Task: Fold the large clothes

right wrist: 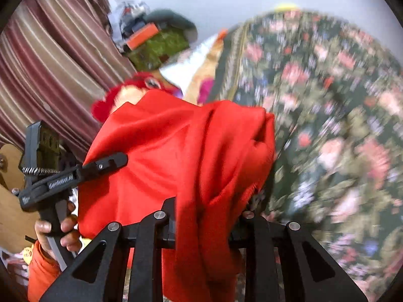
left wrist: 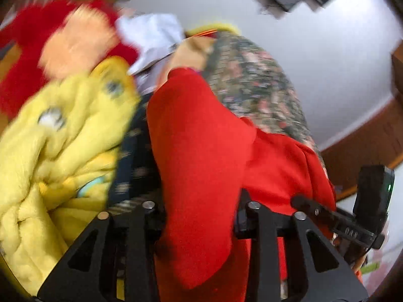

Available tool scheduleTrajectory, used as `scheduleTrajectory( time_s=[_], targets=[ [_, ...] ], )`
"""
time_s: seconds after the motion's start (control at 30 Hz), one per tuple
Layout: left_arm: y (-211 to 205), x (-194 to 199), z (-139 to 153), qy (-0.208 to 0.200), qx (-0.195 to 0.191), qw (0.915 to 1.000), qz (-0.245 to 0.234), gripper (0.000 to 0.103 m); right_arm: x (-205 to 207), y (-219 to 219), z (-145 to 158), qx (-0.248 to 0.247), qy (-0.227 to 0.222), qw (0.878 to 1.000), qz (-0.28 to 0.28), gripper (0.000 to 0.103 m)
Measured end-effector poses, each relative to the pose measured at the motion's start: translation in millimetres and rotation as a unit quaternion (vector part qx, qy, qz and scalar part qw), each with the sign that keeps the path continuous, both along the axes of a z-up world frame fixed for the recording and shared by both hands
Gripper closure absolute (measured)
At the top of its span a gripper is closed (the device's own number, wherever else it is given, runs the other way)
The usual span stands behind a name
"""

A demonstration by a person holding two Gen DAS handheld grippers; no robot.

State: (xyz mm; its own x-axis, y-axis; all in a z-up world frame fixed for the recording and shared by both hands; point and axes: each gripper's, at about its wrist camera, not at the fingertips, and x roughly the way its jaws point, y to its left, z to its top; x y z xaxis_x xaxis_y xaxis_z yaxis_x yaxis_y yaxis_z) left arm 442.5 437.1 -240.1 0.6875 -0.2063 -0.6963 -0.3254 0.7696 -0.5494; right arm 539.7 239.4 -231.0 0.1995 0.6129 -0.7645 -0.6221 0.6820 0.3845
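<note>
Red fabric: large garment (left wrist: 201, 151), hanging lifted between both tools, draped over floral cloth (right wrist: 327, 125). Left gripper (left wrist: 199, 216): I am pinching red cloth, jaws narrow. Right gripper (right wrist: 204, 219): I am clamping bunched red edge. Keeping both pinches level, pulling taut, clearing yellow plush (left wrist: 63, 130) before laying fold.

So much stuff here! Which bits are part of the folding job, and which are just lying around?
In the job: plain red cloth garment; left gripper; right gripper.

Lying about: fluffy yellow plush toy; furry red plush toy; dark floral fabric; striped maroon curtain.
</note>
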Motion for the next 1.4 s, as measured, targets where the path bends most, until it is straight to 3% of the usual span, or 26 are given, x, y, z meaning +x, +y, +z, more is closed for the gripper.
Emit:
scheduleTrajectory(
  time_s=[0.07, 0.1, 0.13, 0.2, 0.3, 0.37, 0.43, 0.53, 0.67, 0.8, 0.97, 1.07, 1.17, 1.27, 1.33, 1.4],
  targets=[
    [14, -9, -15, -0.023, -0.03, 0.9993, -0.003, 0.06, -2, 5, -17, -0.028, -0.013, 0.999, 0.016, 0.076],
    [15, -13, -18, -0.03, -0.029, 0.9991, -0.011, 0.058, -4, 6, -22, -0.052, -0.033, 0.998, 0.016, 0.059],
    [12, -18, -16, -0.033, -0.012, 0.9992, -0.018, 0.056, -6, 5, -25, -0.081, -0.058, 0.995, 0.005, 0.031],
    [7, -21, -14, -0.029, 0.029, 0.9989, -0.022, 0.05, -8, 0, -27, -0.13, -0.113, 0.985, -0.021, 0.011],
    [-4, -24, -4, -0.018, 0.076, 0.9967, -0.021, 0.047, -6, -10, -24, -0.126, -0.102, 0.987, -0.015, 0.011],
    [-13, -30, 6, -0.013, 0.129, 0.9914, -0.017, 0.044, -10, -17, -15, -0.114, -0.101, 0.988, -0.022, 0.011],
    [-25, -36, 13, -0.007, 0.18, 0.9834, -0.016, 0.027, -17, -20, -4, -0.091, -0.098, 0.991, -0.016, 0.011],
    [-36, -53, 16, 0.0, 0.216, 0.9762, -0.011, 0.01, -30, -16, -7, -0.078, -0.074, 0.994, -0.007, 0.011],
    [-35, -76, 2, 0.025, 0.204, 0.9787, -0.005, 0.007, -44, -3, -38, -0.131, -0.059, 0.99, 0.008, 0.011],
    [-30, -94, -11, 0.041, 0.163, 0.9858, -0.005, 0.007, -59, -3, -47, -0.163, -0.089, 0.982, 0.028, 0.011],
    [-41, -100, 10, 0.043, 0.216, 0.9753, -0.019, 0.007, -69, -13, -18, -0.159, -0.127, 0.978, 0.055, 0.011],
    [-41, -90, 32, 0.024, 0.244, 0.9694, -0.01, 0.007, -52, -17, 7, -0.121, -0.136, 0.983, 0.03, 0.011],
    [-29, -67, 45, 0.011, 0.244, 0.9696, 0.015, 0.007, -30, -10, 16, -0.107, -0.144, 0.984, -0.005, 0.011],
    [-15, -37, 39, 0.036, 0.257, 0.965, 0.039, 0.007, 4, 5, 2, -0.126, -0.139, 0.981, -0.051, 0.011],
    [-6, -19, 26, 0.07, 0.279, 0.9552, 0.07, 0.007, 21, 9, -16, -0.139, -0.113, 0.982, -0.064, 0.011],
    [0, -9, 11, 0.079, 0.276, 0.9555, 0.068, 0.005, 33, 3, -30, -0.133, -0.088, 0.985, -0.067, 0.012]
  ],
)
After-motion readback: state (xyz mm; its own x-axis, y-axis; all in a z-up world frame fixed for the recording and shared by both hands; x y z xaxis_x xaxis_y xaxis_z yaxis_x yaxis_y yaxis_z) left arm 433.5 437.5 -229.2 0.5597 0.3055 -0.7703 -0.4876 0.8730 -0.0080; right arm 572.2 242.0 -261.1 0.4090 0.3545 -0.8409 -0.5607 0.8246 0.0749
